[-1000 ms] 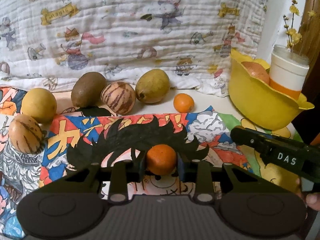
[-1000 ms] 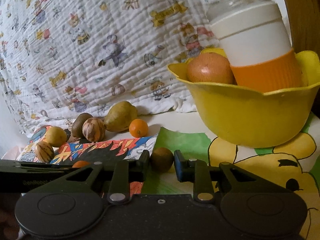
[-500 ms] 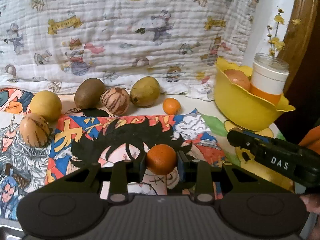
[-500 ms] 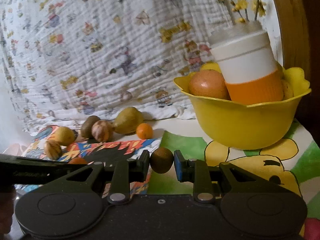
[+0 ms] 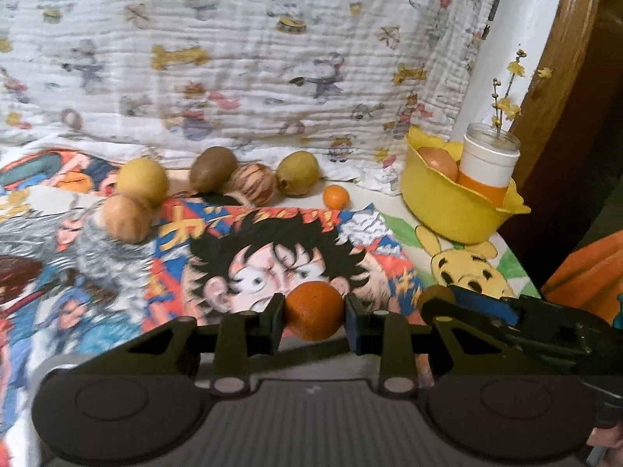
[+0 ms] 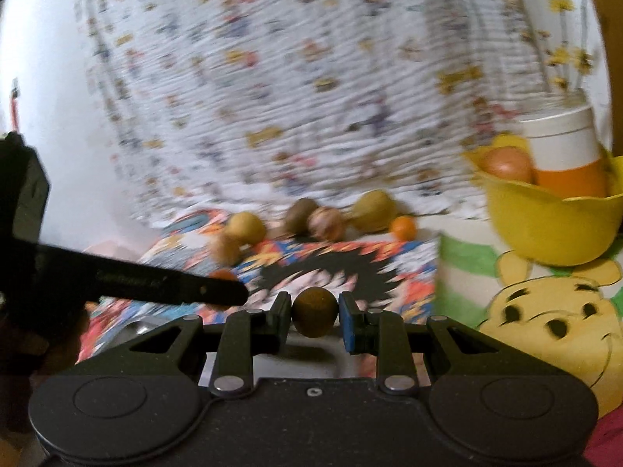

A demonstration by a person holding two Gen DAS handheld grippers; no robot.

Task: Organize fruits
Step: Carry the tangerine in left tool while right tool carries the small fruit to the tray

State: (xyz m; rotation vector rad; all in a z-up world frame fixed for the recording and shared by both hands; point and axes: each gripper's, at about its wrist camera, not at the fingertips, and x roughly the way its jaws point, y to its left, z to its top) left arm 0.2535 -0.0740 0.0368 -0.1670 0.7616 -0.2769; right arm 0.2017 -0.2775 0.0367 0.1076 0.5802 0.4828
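Observation:
My left gripper [image 5: 314, 317] is shut on an orange [image 5: 314, 310] and holds it above the cartoon cloth. My right gripper [image 6: 314, 313] is shut on a small brown round fruit [image 6: 314, 311], also lifted; it shows at the right of the left wrist view [image 5: 434, 296]. A yellow bowl [image 5: 451, 210] at the back right holds a reddish fruit [image 5: 438, 161] and a white-and-orange cup [image 5: 488, 165]. Several fruits lie in a row by the blanket: a yellow one [image 5: 142, 179], a brown one [image 5: 213, 168], a striped one [image 5: 253, 185], a green-yellow one [image 5: 298, 172] and a small orange [image 5: 335, 197].
A tan striped fruit [image 5: 125, 218] lies at the left on the cartoon-print cloth [image 5: 272, 249]. A printed white blanket [image 5: 253, 58] hangs behind. A Winnie-the-Pooh mat [image 6: 545, 311] lies under the bowl. A wooden post [image 5: 564, 97] stands at the far right.
Both grippers have pulled back and up from the table with their fruits still held. The bowl and the fruit row look smaller and farther. The right wrist view swung left.

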